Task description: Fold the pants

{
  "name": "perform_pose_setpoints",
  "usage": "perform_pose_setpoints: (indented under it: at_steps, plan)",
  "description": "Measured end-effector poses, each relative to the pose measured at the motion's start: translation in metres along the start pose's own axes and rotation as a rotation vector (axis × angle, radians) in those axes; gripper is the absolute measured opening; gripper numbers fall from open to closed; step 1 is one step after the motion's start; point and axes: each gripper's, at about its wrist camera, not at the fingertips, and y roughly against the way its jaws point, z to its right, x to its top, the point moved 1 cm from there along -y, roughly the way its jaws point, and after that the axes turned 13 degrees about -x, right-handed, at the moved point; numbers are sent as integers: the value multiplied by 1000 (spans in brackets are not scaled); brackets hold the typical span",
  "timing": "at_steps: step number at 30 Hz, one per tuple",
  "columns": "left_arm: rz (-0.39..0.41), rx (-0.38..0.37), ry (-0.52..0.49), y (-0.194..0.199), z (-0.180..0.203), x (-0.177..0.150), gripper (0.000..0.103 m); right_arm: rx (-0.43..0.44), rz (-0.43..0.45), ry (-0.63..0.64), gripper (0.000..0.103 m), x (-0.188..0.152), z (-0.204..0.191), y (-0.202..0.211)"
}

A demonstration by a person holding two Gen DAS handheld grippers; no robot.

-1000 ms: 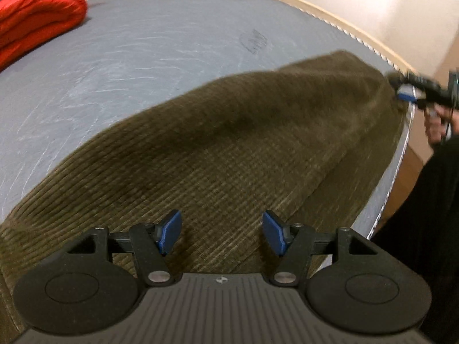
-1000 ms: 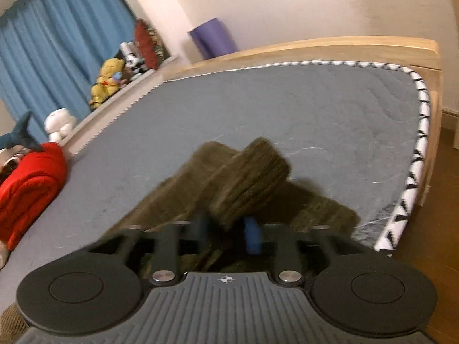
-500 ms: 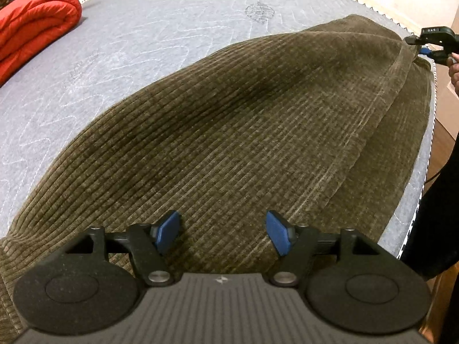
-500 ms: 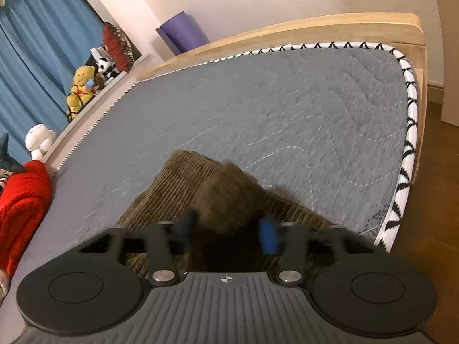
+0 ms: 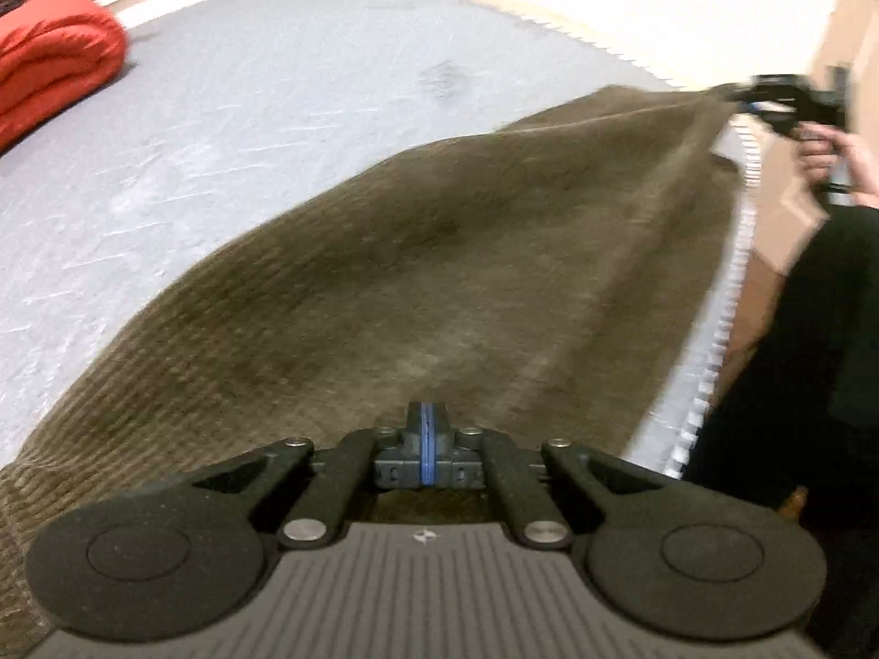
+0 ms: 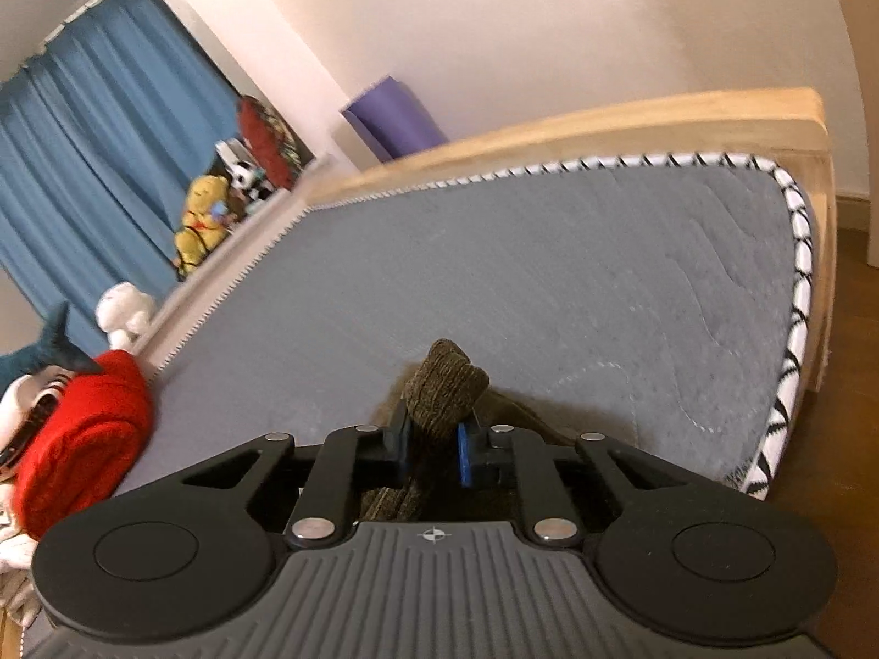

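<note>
- Left wrist view: your left gripper (image 5: 427, 428) has its blue pads pressed flat together at the near edge of the pants (image 5: 439, 274). The picture does not show whether any corduroy is pinched between them, so you cannot count that end as caught.
- Same view: the olive-brown pants lie spread along the near side of the grey mattress (image 5: 247, 110), running from under your left tool out to the far corner. There your right gripper (image 5: 769, 101) has hold of the cloth, and the fabric is drawn up into a taut ridge toward it, with a long crease down the right side.
- Same view: a red blanket (image 5: 49, 71) sits folded well apart at the far left, clear of the work.
- Right wrist view: your right gripper (image 6: 431, 447) has just been closing, and its jaws now stand narrow on a thick bunch of the pants (image 6: 448, 384), which bulges up above the pads. That end is lifted off the mattress (image 6: 549, 274).
- Same view: the bed frame (image 6: 604, 121) and open grey surface lie ahead, so you have room to carry the cloth over.
- Progress, as I judge it: you are early. The pants look laid out lengthwise and one end is gripped and raised, but no end has been brought over onto the other yet. The fold itself and the smoothing are left.
</note>
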Motion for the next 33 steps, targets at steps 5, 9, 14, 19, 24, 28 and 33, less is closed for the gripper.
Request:
perform_pose_setpoints:
  at_steps: [5,9,14,19,24,28,33]
  plan:
    - [-85,51,-80,-22,9,-18,21,-107,-79,16,28,-11,10,-21]
    - [-153,53,-148,-42,16,-31,47,-125,-166,-31,63,-23,24,-38]
    - [-149,84,-140,-43,10,-28,33,-114,-182,-20,71,-20,17,-48]
    - [-134,83,-155,-28,9,-18,8,-150,-209,57,75,-18,0,-61]
    - [16,-13,-179,44,20,-10,6,-186,-151,66,22,-7,-3,-47]
    - [-2,-131,-216,63,30,-32,6,-128,-54,16,20,-2,6,-16]
    - [-221,-168,-303,16,49,-64,12,-247,-79,-9,21,-28,38,-23]
